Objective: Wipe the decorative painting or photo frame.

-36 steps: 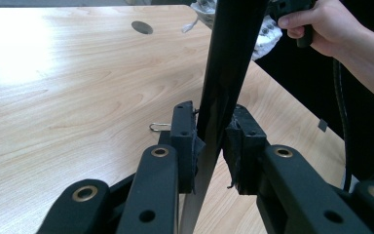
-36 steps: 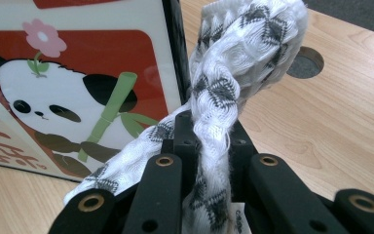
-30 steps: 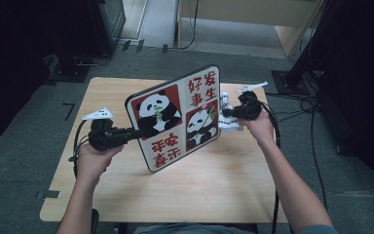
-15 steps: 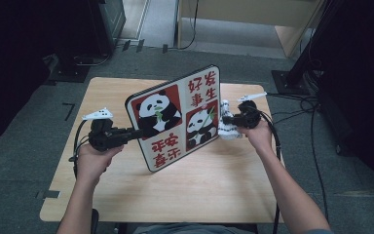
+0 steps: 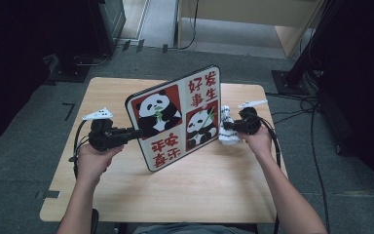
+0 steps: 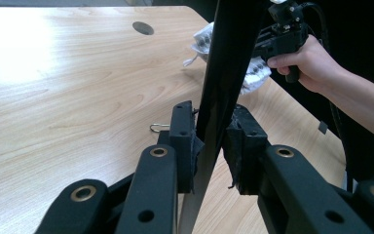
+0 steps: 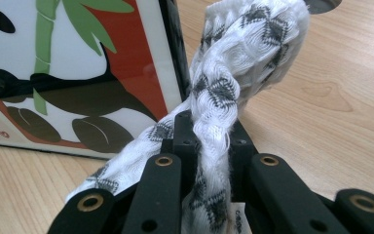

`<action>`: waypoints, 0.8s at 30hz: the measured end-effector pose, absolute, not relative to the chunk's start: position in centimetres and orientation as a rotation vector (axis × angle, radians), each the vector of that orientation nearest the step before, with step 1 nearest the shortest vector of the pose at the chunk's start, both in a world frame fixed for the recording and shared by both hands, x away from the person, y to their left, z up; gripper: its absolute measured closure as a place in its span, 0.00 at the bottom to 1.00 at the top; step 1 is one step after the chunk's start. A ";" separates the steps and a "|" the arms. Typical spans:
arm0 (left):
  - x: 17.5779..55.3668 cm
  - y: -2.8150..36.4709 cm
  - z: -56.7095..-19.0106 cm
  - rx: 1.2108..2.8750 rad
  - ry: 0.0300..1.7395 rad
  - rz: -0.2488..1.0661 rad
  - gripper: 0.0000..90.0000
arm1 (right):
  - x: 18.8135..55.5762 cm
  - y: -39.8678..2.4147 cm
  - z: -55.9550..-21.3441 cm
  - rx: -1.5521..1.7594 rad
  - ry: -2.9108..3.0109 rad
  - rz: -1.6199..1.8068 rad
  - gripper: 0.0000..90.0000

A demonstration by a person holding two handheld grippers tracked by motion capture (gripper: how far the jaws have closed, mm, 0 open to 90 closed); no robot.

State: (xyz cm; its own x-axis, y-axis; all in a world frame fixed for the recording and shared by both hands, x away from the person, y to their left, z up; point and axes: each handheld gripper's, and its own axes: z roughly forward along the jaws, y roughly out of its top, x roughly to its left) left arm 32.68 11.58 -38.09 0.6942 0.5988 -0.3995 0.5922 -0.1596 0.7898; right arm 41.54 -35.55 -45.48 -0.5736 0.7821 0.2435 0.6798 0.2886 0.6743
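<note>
A board printed with pandas and red characters [image 5: 175, 119] stands tilted on one edge on the wooden table [image 5: 214, 190]. My left gripper [image 5: 135, 132] is shut on its left edge; in the left gripper view the board [image 6: 224, 73] runs edge-on between the pads of that gripper [image 6: 213, 141]. My right gripper [image 5: 226, 126] is shut on a white cloth with a grey pattern [image 5: 228, 134], just beside the board's right edge. In the right gripper view the bunched cloth [image 7: 224, 92] rises from that gripper [image 7: 209, 131], with the board's printed face [image 7: 78, 73] at the left.
A small metal hook [image 6: 158, 127] lies on the table behind the board, and a round cable hole [image 6: 142, 28] sits near the far edge. Cables [image 5: 297, 114] trail over the dark floor to the right. A stand base [image 5: 287, 80] is beyond the table's right corner.
The right hand has come down toward the table with the cloth, still beside the board's right edge. The left hand and the board have stayed put.
</note>
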 end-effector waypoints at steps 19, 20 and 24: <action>32.7 11.6 -38.1 1.836 0.955 0.010 0.82 | 42.7 -39.4 -45.6 1.488 2.276 1.116 0.90; 32.7 11.6 -38.1 1.837 0.954 0.011 0.82 | 42.8 -39.6 -45.7 1.500 2.268 1.112 0.90; 32.7 11.6 -38.1 1.837 0.955 0.009 0.82 | 43.2 -40.6 -46.3 1.539 2.245 1.079 0.90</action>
State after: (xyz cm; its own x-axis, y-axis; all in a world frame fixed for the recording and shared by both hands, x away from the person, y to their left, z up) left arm 32.70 11.65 -38.12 0.6851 0.6093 -0.3993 0.6017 -0.1643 0.7816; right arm 43.16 -40.56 -46.34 -0.4310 0.8750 0.2203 0.7186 0.1852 0.6703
